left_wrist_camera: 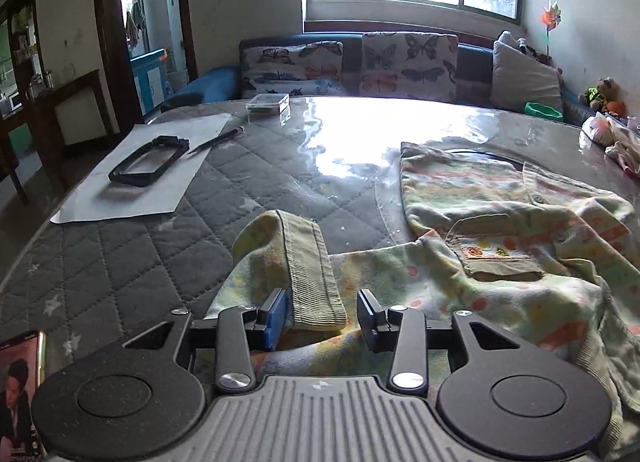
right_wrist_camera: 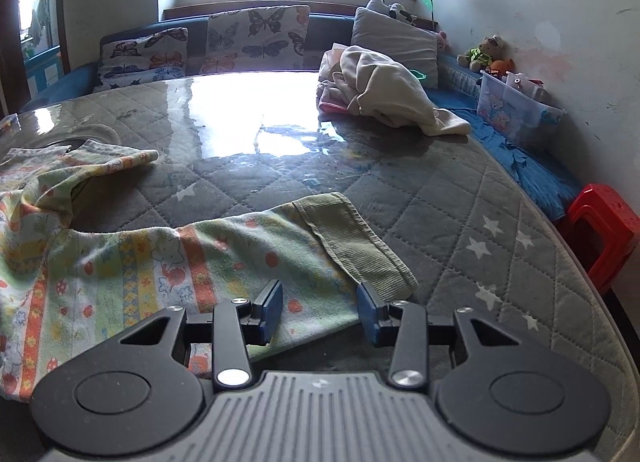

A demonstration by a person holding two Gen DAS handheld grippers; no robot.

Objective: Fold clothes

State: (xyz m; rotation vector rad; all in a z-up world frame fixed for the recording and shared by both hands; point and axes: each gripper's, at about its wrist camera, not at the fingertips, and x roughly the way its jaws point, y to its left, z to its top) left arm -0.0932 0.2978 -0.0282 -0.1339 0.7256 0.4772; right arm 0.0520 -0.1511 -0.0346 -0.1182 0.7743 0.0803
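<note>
While both tongs stand wide with nothing between their pads, each faces one ribbed cuff of the same garment. Left tongs (left_wrist_camera: pixel 322 312): the left cuff (left_wrist_camera: pixel 310 266) lies directly ahead, its near end reaching in between the two pads, closer to the left pad; whether it touches that pad cannot be told. Its long axis runs away from the tongs, leaning slightly left. Right tongs (right_wrist_camera: pixel 320 310): the right cuff (right_wrist_camera: pixel 356 244) lies just ahead and a little to the right, its near corner beside the right pad, while the printed sleeve cloth sits between the pads; this cuff's long axis runs obliquely, from near right to far left. Each hand is thus nearer its own cuff, so a two-handed pinch of both sleeves looks the likely coming move.

The garment (left_wrist_camera: pixel 500 229), striped and printed with flowers and dots, is spread on the quilted, star-patterned desk (right_wrist_camera: pixel 460 201), its body and a patch pocket (left_wrist_camera: pixel 496 246) to the right of the left tongs. Farther off lie a paper sheet (left_wrist_camera: pixel 144 181) bearing a black frame (left_wrist_camera: pixel 148 159), a clear box (left_wrist_camera: pixel 268 105), and a pile of pale clothes (right_wrist_camera: pixel 384 89). A printed picture of a man (left_wrist_camera: pixel 20 394) sits at the near left edge. No brand, label or writing is legible.
</note>
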